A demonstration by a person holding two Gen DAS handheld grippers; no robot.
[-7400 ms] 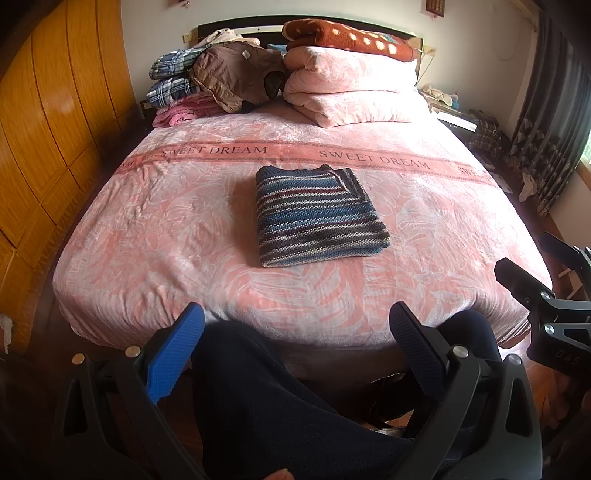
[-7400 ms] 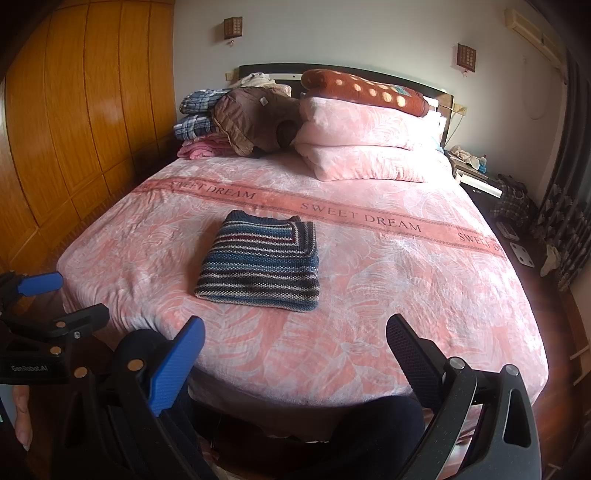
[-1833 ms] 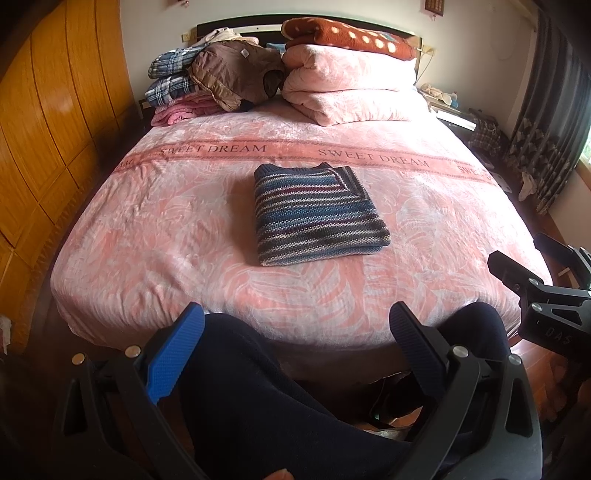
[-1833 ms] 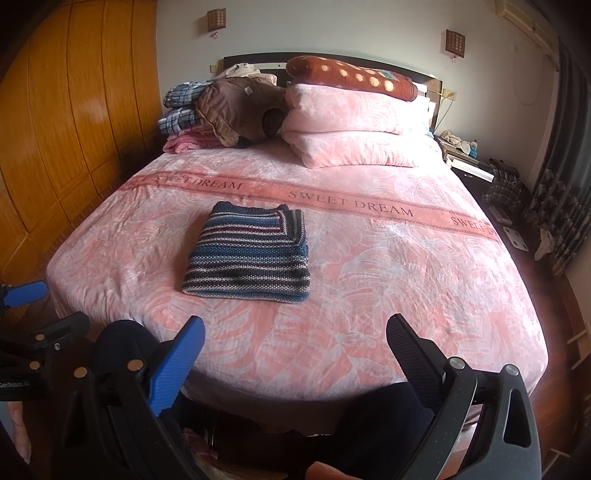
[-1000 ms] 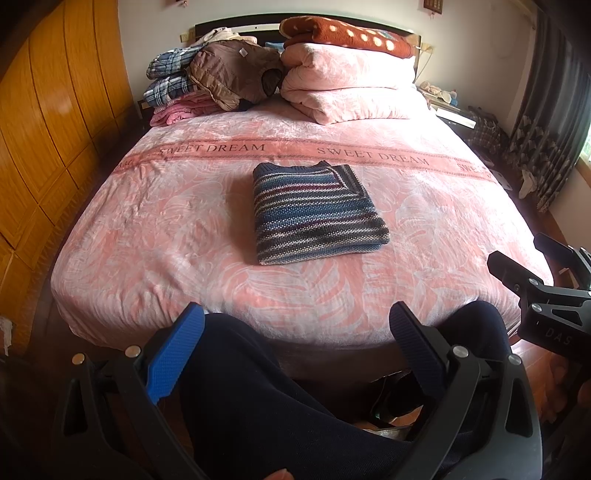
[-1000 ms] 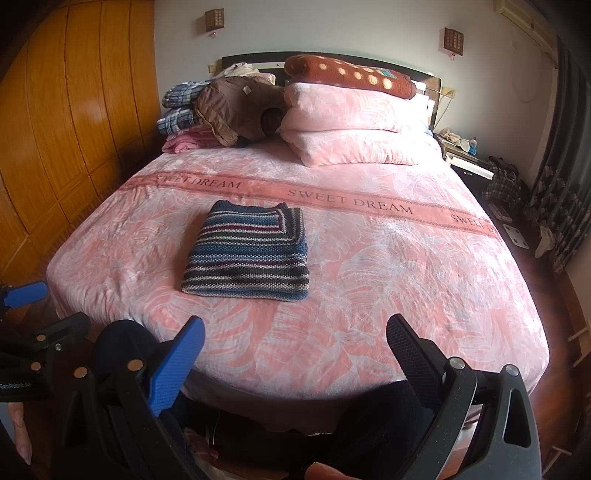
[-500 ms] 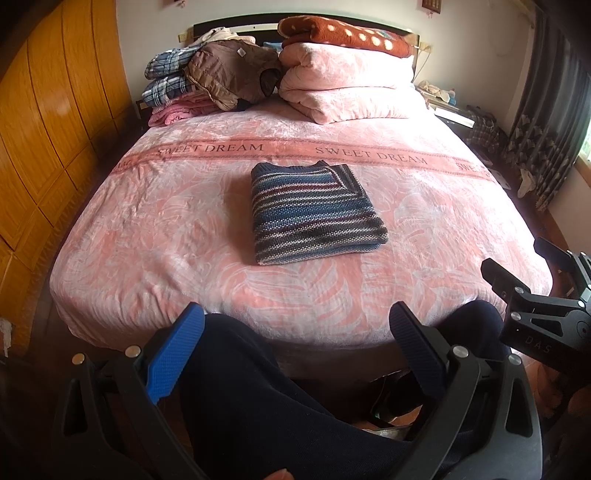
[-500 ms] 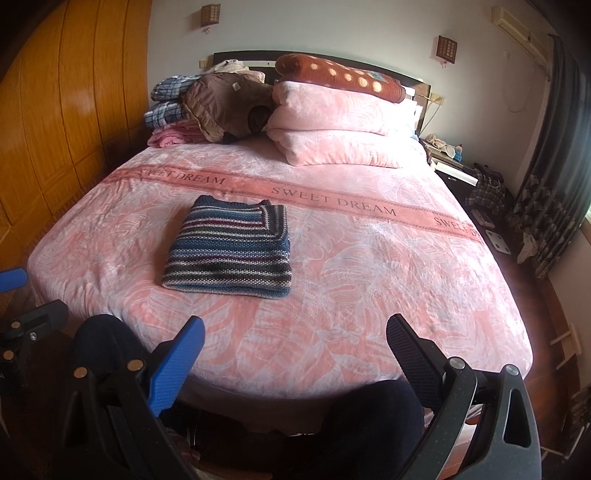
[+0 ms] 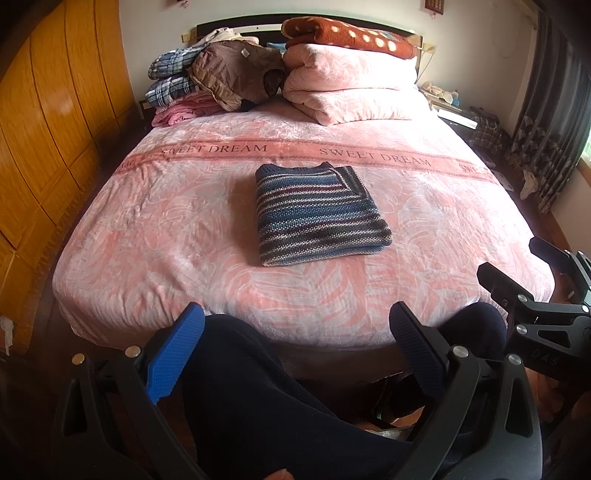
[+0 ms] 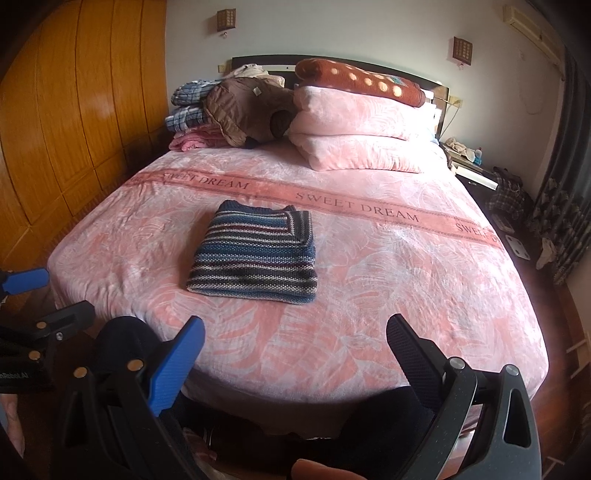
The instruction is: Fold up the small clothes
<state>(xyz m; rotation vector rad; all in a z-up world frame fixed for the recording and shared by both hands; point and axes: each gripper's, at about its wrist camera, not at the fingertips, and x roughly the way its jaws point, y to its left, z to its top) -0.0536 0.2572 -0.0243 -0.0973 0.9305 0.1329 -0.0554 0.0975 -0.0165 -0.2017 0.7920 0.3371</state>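
Observation:
A striped knit sweater (image 9: 317,216) (image 10: 256,253), blue, grey and maroon, lies folded into a neat rectangle in the middle of the pink bed (image 9: 155,229) (image 10: 399,266). Both grippers hang back off the foot of the bed, well short of the sweater. My left gripper (image 9: 297,332) is open and holds nothing; it sits over the person's dark trouser legs (image 9: 266,398). My right gripper (image 10: 295,343) is open and empty too. Each gripper also shows at the edge of the other's view, the right gripper (image 9: 532,273) and the left gripper (image 10: 44,295).
Pink pillows (image 9: 351,92) topped by a red dotted blanket (image 9: 347,35) and a pile of clothes (image 9: 218,79) fill the head of the bed. Wooden wardrobe doors (image 9: 48,122) run along the left. A nightstand (image 10: 469,162) and dark curtains (image 10: 565,206) stand on the right.
The right gripper's view has drifted rightward and risen slightly over the last second, with the sweater now further left in it. The left gripper has barely moved. The sweater has stayed put.

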